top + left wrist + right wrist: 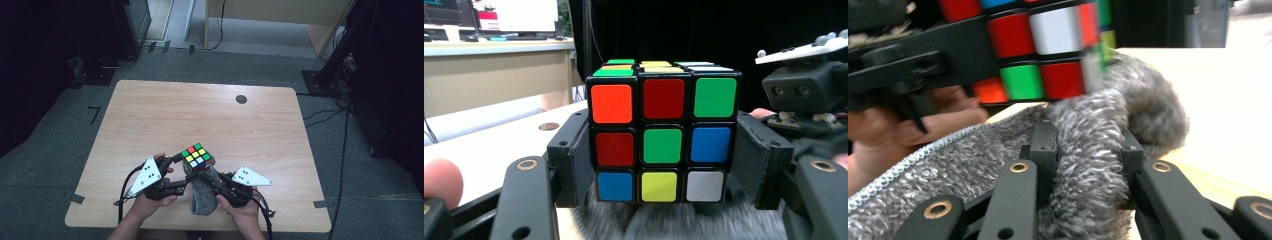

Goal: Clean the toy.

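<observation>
Low in the frame's centre, your left gripper (184, 170) clamped the puzzle cube (197, 156) while your right gripper (212, 183) pinched the grey cloth (204, 197) beneath it, mid-wipe; next, likely rub another face.

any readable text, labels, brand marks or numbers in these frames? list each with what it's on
None readable.
Puzzle cube: plain colour stickers, no logo or print.
Grey cloth: no tag.
Monitors in the background of the left gripper view: bright content, too blurred to read.
Wooden table: unmarked.
</observation>
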`<state>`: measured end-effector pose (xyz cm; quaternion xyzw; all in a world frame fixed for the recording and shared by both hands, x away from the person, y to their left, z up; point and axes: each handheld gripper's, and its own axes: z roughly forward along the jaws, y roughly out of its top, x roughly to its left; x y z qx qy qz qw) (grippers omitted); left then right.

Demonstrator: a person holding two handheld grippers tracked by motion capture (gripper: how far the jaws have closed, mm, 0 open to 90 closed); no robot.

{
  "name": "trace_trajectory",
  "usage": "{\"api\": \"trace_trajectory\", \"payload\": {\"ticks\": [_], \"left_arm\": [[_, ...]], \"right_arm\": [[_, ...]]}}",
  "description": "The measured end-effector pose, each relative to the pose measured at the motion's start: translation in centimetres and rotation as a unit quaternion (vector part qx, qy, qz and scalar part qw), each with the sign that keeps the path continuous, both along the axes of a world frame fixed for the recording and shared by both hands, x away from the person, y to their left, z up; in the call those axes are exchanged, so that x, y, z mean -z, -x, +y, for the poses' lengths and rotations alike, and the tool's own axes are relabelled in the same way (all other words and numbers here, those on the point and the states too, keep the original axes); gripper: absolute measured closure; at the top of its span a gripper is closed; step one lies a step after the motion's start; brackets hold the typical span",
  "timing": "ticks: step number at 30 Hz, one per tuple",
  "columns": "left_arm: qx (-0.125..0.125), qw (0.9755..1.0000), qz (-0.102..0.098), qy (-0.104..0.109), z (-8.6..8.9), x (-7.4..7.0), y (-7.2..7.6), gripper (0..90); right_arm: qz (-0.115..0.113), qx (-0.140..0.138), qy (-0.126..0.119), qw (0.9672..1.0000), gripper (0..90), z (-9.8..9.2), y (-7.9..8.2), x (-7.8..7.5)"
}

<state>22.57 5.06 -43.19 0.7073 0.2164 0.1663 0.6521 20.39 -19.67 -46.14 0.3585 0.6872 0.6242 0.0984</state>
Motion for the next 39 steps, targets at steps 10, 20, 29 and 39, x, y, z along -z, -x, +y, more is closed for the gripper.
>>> {"api": "trace_trajectory", "payload": {"ticks": [10,20,29,39], "left_arm": [[-0.007,1.0000,-0.001,0.005,0.5,-0.2,-0.2,34.4],[-0.004,1.0000,-0.002,-0.005,-0.3,0.0,0.1,34.5],[-0.034,0.9994,0.002,0.001,1.2,-0.1,-0.7,34.5],[-0.090,0.9954,0.029,-0.013,1.2,1.6,-1.9,34.4]], "right_arm": [[-0.002,0.002,0.006,1.0000,71.0,-0.4,-0.2,-0.3],[-0.012,-0.045,0.026,0.9986,70.7,1.7,0.7,-0.2],[-0.010,0.042,-0.020,0.9989,70.9,-2.8,-0.7,-1.1],[-0.035,0.168,0.084,0.9816,70.5,-6.3,-1.9,-0.7]]}}
